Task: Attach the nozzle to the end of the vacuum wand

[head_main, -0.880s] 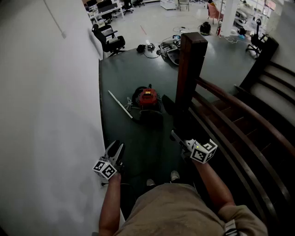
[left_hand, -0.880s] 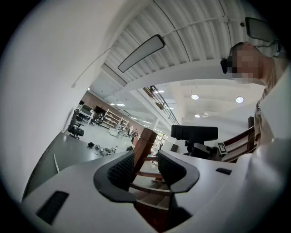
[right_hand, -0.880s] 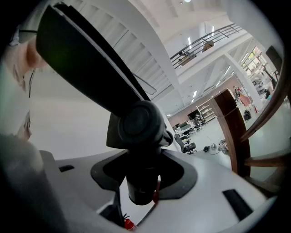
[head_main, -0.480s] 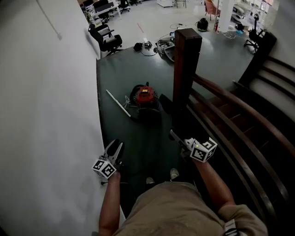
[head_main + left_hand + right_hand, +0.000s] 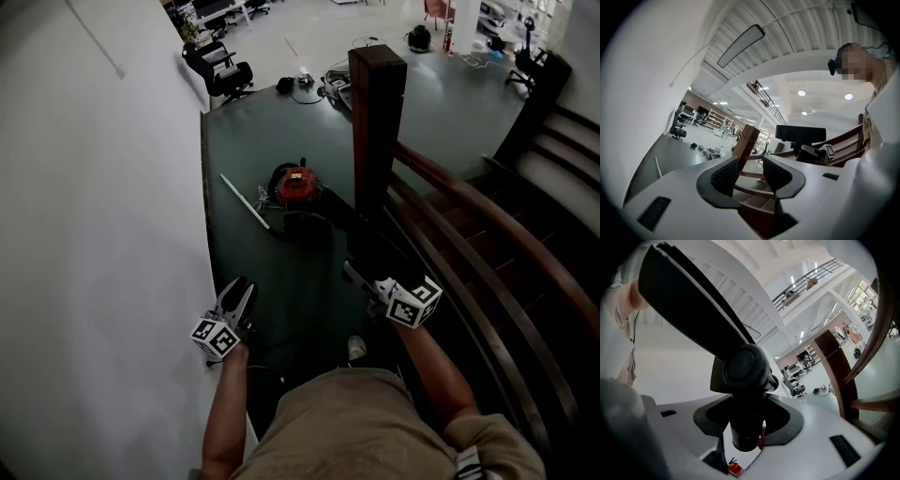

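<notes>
A red canister vacuum (image 5: 298,186) sits on the dark green landing floor ahead of me, a black hose (image 5: 305,226) coiled in front of it. The pale, thin wand (image 5: 244,201) lies on the floor to its left. My right gripper (image 5: 747,427) is shut on the round neck of the black nozzle (image 5: 740,366), whose wide flat head slants up to the left. In the head view that gripper (image 5: 361,279) hovers by the post, the nozzle lost in the dark. My left gripper (image 5: 234,302) is near the wall; its jaws (image 5: 750,171) stand open with nothing between them.
A tall wooden newel post (image 5: 377,122) and a curved handrail (image 5: 469,202) bound the landing at the right, with stairs (image 5: 553,178) beyond. A white wall (image 5: 94,234) runs along the left. An office chair (image 5: 220,70) and cable clutter (image 5: 328,84) lie farther off.
The head view has shifted a little, and one of my two shoes has gone out of sight. Both grippers keep almost the same place, the nozzle still in the right one.
</notes>
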Tool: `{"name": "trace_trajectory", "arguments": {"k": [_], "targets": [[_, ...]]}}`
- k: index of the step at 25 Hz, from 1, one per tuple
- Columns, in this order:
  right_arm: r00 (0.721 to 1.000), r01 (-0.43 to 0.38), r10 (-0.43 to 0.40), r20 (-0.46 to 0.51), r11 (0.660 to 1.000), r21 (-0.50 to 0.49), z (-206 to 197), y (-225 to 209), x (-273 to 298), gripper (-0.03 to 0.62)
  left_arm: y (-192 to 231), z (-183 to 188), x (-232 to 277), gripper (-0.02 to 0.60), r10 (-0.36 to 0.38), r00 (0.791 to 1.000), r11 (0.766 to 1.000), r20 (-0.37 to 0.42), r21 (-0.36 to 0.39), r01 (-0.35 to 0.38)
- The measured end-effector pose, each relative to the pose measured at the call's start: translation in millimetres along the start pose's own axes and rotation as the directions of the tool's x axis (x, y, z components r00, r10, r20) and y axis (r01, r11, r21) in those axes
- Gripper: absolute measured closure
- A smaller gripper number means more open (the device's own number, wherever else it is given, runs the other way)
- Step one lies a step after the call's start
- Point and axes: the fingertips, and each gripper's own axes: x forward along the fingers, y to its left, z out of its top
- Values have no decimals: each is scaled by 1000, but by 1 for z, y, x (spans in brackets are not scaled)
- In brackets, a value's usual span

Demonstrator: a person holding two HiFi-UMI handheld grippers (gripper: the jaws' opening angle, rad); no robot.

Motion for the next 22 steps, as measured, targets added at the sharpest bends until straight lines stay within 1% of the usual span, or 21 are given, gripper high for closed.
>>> {"name": "trace_trajectory", "arguments": {"k": [4, 9, 13, 16, 20, 22], "targets": [[1000, -19, 20, -18, 1000, 21, 2, -10, -1, 411, -13, 2, 9, 407, 13, 1000, 1000, -2, 2, -13], [998, -33, 34, -58, 999, 21, -6, -17, 21, 410, 8, 4, 12, 407, 34, 999, 999, 3, -9, -34], [997, -25, 26, -67, 1000, 13, -10, -20, 51, 411, 42, 14, 16, 407, 33, 999, 999, 14, -18, -33], [997, -27, 26, -74, 999, -19, -10, -26, 82, 411, 72, 18, 24, 407, 25, 999, 999, 21, -27, -24], [997, 9, -10, -74, 1000, -17, -16, -45, 156, 411, 143, 40, 43, 407, 11, 1000, 999, 27, -40, -10], [997, 13, -15, -76, 1000, -28, -13, -42, 179, 411, 165, 53, 42, 407, 5, 1000, 1000, 29, -26, -4]]}}
